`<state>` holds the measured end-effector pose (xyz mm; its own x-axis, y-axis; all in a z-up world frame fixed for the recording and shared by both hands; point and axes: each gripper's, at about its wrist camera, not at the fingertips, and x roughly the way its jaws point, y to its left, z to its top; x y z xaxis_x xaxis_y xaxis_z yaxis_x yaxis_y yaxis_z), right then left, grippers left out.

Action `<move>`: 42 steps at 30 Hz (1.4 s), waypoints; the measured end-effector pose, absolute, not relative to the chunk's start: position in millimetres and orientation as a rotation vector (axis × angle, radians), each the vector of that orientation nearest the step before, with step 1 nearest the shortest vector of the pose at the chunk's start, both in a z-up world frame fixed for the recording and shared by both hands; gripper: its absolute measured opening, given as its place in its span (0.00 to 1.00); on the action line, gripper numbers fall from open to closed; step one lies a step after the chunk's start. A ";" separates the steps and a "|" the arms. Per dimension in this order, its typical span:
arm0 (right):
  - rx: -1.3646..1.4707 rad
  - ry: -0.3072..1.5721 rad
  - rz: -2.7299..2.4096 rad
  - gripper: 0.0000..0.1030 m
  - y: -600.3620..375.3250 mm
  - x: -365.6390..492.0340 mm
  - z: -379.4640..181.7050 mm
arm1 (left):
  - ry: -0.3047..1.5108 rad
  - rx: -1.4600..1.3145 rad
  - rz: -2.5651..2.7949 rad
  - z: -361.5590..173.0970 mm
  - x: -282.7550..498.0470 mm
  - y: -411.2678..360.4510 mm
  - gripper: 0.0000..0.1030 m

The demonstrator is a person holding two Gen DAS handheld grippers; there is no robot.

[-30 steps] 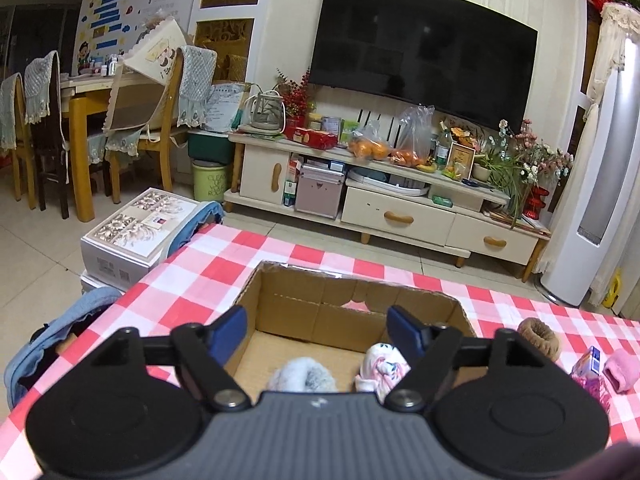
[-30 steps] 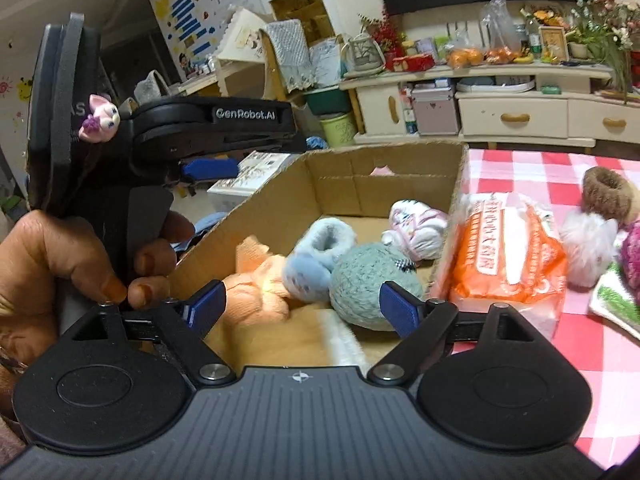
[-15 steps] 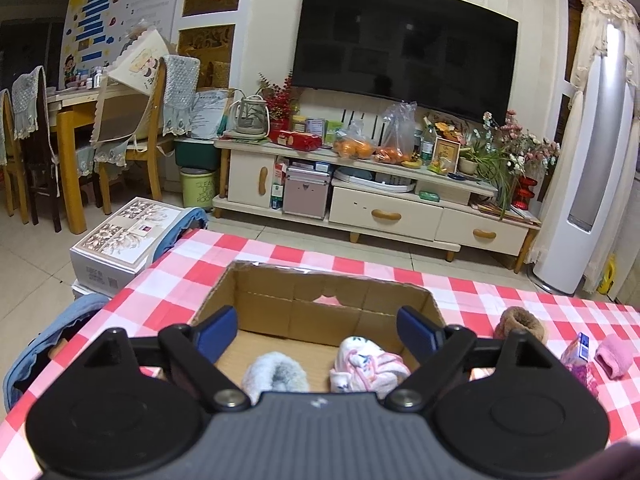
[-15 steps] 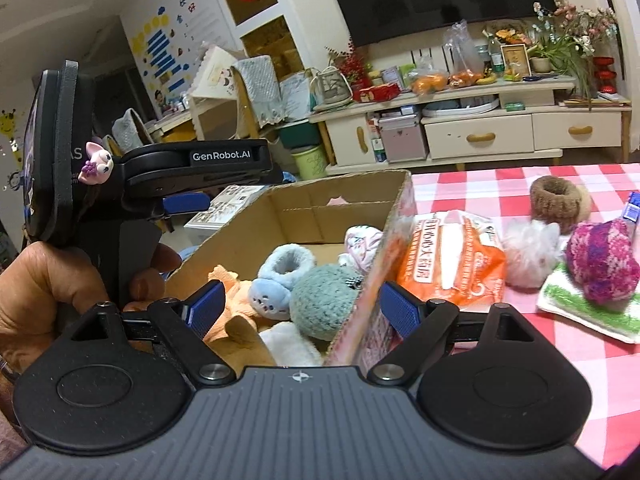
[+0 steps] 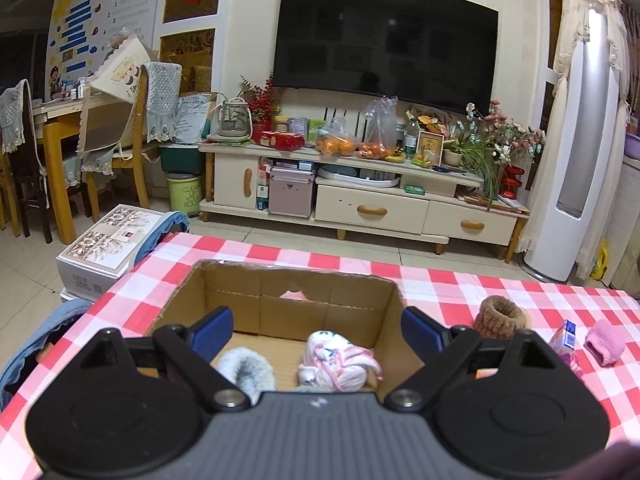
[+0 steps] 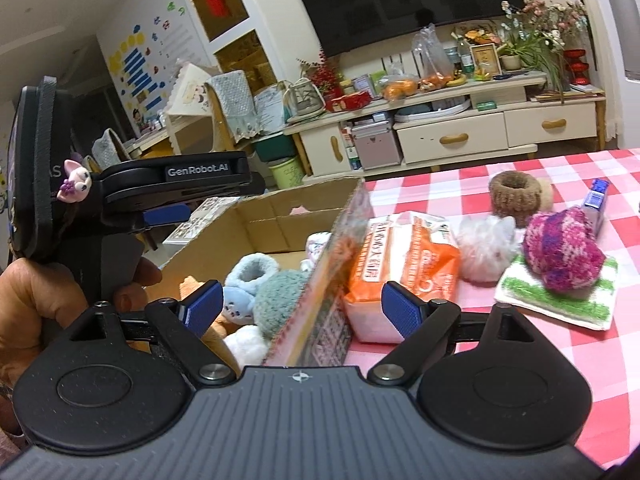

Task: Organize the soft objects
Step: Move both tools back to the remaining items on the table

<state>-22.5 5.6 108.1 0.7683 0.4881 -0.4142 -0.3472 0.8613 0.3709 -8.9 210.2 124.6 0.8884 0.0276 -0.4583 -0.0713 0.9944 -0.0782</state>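
An open cardboard box [image 5: 296, 308] stands on the checked table and holds a pale blue fuzzy bootie [image 5: 246, 368] and a white-and-pink bundle [image 5: 340, 360]. My left gripper [image 5: 318, 328] hovers over the box's near end, its jaws opening with nothing between them. In the right wrist view, the box [image 6: 280, 220] also holds a grey-green knitted ball [image 6: 280, 300] and an orange plush [image 6: 192, 288]. My right gripper [image 6: 302, 310] is open and straddles the box's right wall without touching it. An orange pack [image 6: 404, 264] lies just right of that wall.
On the checked table [image 6: 520, 360] lie a white pom [image 6: 484, 248], a brown knitted ring [image 6: 516, 196], a magenta knitted ball [image 6: 560, 252] on a green-white cloth [image 6: 560, 304], and a small blue carton [image 6: 596, 204]. A pink piece [image 5: 604, 344] lies far right. A hand [image 6: 36, 304] holds the left gripper.
The left gripper's jaws have spread wider and it has drawn back a little from the box. The right gripper's view swung right, from the box's inside to its right wall.
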 end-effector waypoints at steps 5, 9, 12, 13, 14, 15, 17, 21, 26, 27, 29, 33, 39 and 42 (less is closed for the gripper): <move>0.290 0.521 0.441 1.00 2.1 -25.8 107.4 | 0.475 -0.084 0.035 125.1 -9.8 197.7 0.89; 0.276 0.513 0.426 1.00 2.4 -29.1 107.5 | 0.479 -0.070 0.026 124.4 -9.4 187.2 0.89; 0.273 0.506 0.418 1.00 2.0 -31.1 107.6 | 0.481 -0.069 0.016 124.1 -9.2 181.3 0.89; 0.272 0.504 0.416 1.00 1.7 -31.5 107.8 | 0.482 -0.069 0.013 123.9 -10.3 178.0 0.89; 0.271 0.502 0.412 1.00 1.1 -32.0 107.8 | 0.483 -0.068 0.010 123.9 -10.4 175.4 0.89; 0.269 0.500 0.409 1.00 0.5 -32.5 107.9 | 0.484 -0.067 0.006 123.8 -10.9 173.1 0.89; 0.267 0.494 0.400 1.00 -1.1 -33.2 108.0 | 0.484 -0.065 -0.002 123.4 -12.0 168.5 0.89; 0.277 0.490 0.380 1.00 -6.1 -33.2 107.1 | 0.479 -0.060 -0.017 123.5 -13.6 158.0 0.89; 0.297 0.486 0.351 1.00 -15.2 -33.6 105.0 | 0.483 -0.050 -0.037 121.9 -14.8 144.8 0.89; 0.301 0.483 0.343 1.00 -17.3 -34.3 104.9 | 0.484 -0.046 -0.041 121.5 -15.1 141.4 0.89; 0.309 0.479 0.327 1.00 -21.4 -36.3 104.0 | 0.485 -0.037 -0.051 120.9 -15.3 136.1 0.89; 0.325 0.472 0.295 1.00 -33.0 -36.9 103.0 | 0.490 -0.020 -0.075 118.9 -16.8 123.4 0.89; 0.334 0.460 0.249 1.00 -47.2 -37.9 102.1 | 0.498 0.012 -0.106 115.7 -17.5 105.8 0.89; 0.329 0.450 0.221 1.00 -52.3 -40.1 102.4 | 0.502 0.020 -0.116 114.9 -16.8 99.3 0.89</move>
